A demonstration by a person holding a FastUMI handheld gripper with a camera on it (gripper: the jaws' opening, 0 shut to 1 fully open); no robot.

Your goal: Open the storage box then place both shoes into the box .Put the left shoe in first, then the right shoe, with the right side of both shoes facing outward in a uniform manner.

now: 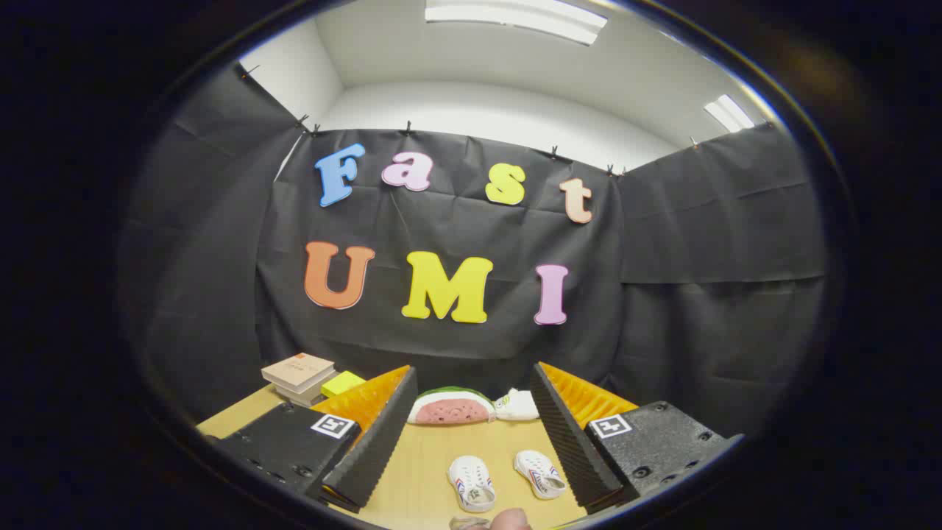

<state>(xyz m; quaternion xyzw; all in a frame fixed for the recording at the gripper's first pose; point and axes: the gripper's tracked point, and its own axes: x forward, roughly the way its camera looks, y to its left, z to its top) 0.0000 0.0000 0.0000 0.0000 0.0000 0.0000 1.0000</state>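
Now, tool (471, 449): fingers spread apart, holding nothing.
Shoes: left shoe (472, 483) and right shoe (539, 473) lie on the counter (427, 456) between the fingers, long axes pointing ahead.

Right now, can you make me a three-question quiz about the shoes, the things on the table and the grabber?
1. Where do the two small white canvas shoes sit?
A. On the stacked books
B. On the wooden table, between the fingers
C. On the watermelon cushion

2. How many shoes are on the light wooden table?
A. One
B. Two
C. Four

3. What is the gripper doing?
A. Open, holding nothing
B. Shut on a shoe
C. Shut on a book

Answers:
1 B: both shoes lie side by side on the tabletop between the two fingers, nearer than the red and green watermelon-slice cushion.
2 B: one pair shows.
3 A: the fingers stand wide apart with nothing pressed between them.

The beige stacked books lie beyond the left finger.
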